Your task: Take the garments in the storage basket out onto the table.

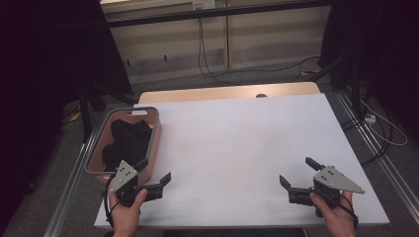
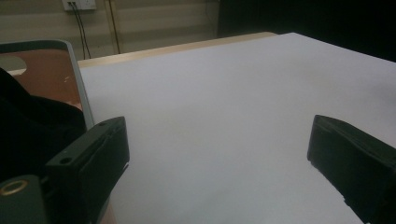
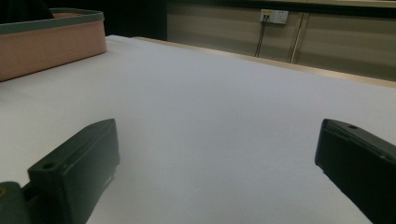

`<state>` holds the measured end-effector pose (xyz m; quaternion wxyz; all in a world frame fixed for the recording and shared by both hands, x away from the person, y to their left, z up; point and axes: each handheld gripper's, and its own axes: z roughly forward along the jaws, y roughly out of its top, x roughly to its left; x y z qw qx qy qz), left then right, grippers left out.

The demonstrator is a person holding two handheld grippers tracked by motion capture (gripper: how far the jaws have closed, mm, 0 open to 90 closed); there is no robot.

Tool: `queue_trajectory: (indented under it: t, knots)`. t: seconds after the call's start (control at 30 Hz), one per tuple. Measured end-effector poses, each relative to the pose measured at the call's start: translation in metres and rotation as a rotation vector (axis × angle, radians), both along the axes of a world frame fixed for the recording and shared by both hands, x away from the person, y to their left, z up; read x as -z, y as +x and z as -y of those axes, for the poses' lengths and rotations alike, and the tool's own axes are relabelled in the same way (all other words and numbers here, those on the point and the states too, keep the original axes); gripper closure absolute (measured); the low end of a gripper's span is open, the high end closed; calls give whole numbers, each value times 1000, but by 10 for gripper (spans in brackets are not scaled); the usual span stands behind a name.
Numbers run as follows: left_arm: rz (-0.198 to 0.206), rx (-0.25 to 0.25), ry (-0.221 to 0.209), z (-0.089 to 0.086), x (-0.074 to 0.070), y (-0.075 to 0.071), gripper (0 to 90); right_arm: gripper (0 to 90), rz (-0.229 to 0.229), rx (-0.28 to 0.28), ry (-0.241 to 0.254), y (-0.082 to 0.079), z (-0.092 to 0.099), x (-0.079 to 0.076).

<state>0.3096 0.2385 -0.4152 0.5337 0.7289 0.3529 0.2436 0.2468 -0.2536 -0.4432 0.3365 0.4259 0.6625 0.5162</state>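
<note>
Both tongs open & empty, black cloth not yet picked up.

Black cloth (image 1: 126, 143) sits bunched in the basket (image 1: 157, 129) at approx 9 o'clock on the white surface (image 1: 237, 148). Left tongs (image 1: 157, 178) at 7 o'clock, just beside the basket's near end; right tongs (image 1: 299, 177) at 5 o'clock, well apart. Looks like the start; next, prob. left tongs swing over the rim, drop & pinch the cloth.

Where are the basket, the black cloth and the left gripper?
basket (image 1: 157, 129): high view, right rim.
black cloth (image 1: 126, 140): high view, middle of the heap inside the basket.
left gripper (image 1: 154, 175): high view, midway between its open fingertips.
</note>
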Motion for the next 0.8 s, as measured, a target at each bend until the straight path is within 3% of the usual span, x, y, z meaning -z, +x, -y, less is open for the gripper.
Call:
queue_trajectory:
  t: [0.63, 0.8]
  knots:
    - [-20, -6, -4, -11, -13, 6, 60, 0, -14, -6, 3, 2, 0, 0]
    - [-62, -2, 14, -18, -23, 14, 60, 0, -22, 0, 9, 3, 0, 1]
